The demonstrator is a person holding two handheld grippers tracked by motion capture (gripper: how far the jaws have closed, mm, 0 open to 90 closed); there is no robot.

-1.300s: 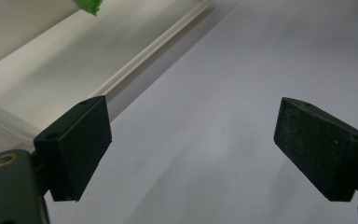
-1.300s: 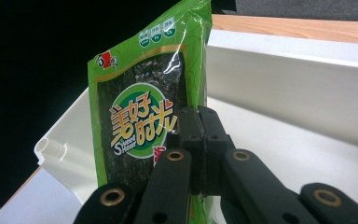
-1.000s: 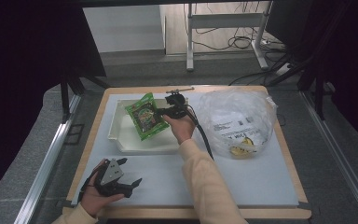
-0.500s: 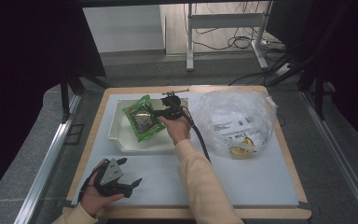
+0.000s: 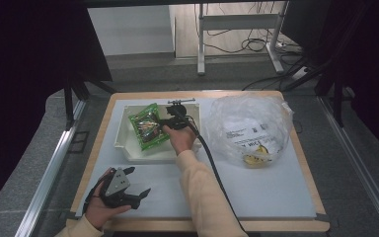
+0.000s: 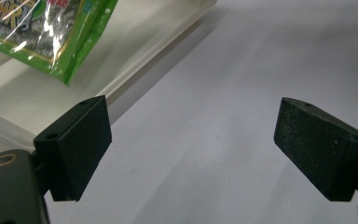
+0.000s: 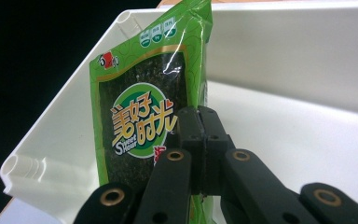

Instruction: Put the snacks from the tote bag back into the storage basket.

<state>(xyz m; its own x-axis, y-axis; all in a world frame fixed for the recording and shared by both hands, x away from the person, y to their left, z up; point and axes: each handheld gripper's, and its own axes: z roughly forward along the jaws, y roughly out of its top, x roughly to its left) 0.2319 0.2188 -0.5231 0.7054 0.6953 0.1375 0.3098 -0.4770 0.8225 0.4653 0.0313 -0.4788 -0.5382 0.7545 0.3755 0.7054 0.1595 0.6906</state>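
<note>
Pinching the green packet by one edge, your right fingers are fully closed on it, the two black pads meeting with the film caught between them. The packet stands almost upright in that grip, its printed face turned toward the right gripper view, and it hangs inside the white tray, low against the tray's left wall and corner. From the high view, your right gripper reaches in over the tray from its right side, with the packet lying tilted across the tray's left half.

Your left fingers stand wide apart with nothing between them, held over the bare grey surface. Your left gripper rests near the front left of the surface, well apart from the tray. A clear plastic bag sits just beside the tray on its right.
</note>
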